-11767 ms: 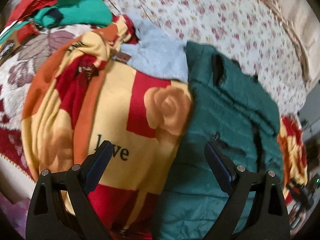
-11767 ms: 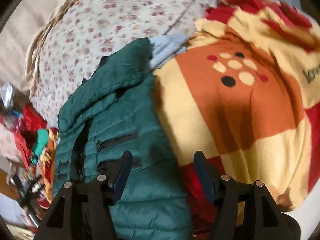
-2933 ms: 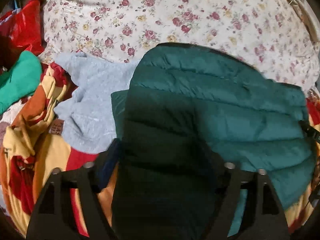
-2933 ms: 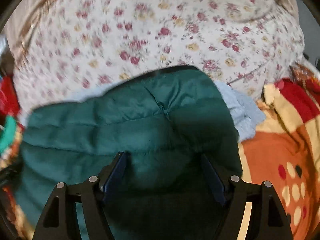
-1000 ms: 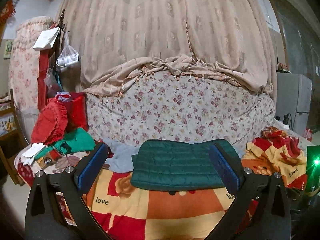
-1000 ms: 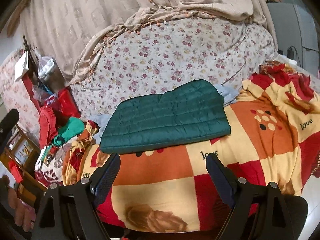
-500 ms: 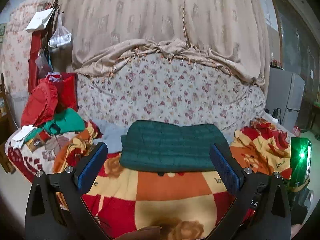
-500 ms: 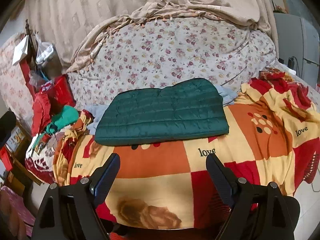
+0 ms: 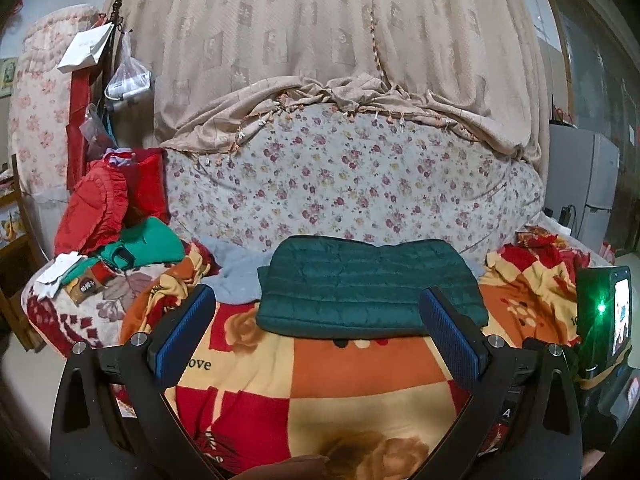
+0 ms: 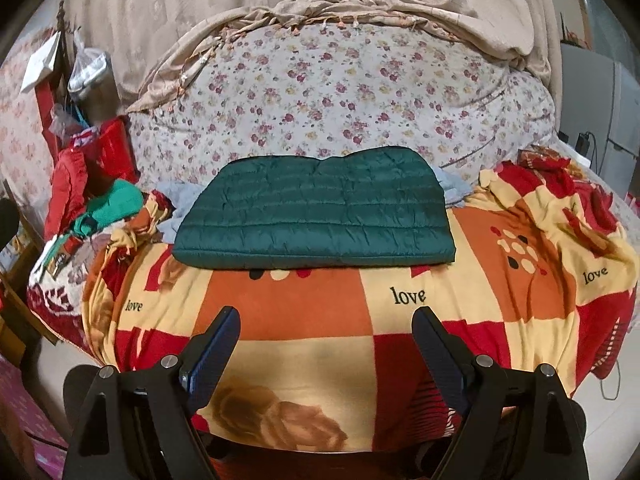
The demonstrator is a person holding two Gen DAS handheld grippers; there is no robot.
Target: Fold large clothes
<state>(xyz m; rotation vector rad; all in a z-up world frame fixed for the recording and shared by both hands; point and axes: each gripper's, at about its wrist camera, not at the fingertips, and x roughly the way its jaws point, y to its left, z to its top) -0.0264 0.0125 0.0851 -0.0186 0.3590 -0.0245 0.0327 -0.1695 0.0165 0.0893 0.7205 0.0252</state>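
Observation:
A dark green quilted jacket [image 9: 370, 290] lies folded into a flat rectangle on the red, orange and yellow "love" blanket [image 9: 360, 372], against the floral cushion. It also shows in the right wrist view [image 10: 316, 216]. My left gripper [image 9: 318, 332] is open and empty, held back from the bed in front of the jacket. My right gripper [image 10: 326, 344] is open and empty, also well short of the jacket, over the blanket's [image 10: 304, 312] front part.
A light blue garment [image 9: 236, 272] lies under the jacket's left side. Red and green clothes [image 9: 120, 232] are piled at the left. The floral cushion [image 9: 352, 184] and beige curtain [image 9: 332, 40] stand behind. A device with a green light [image 9: 604, 316] is at right.
Both grippers have drawn back from the folded jacket over the last seconds; in the last half second the views shifted only slightly. The jacket lies still.

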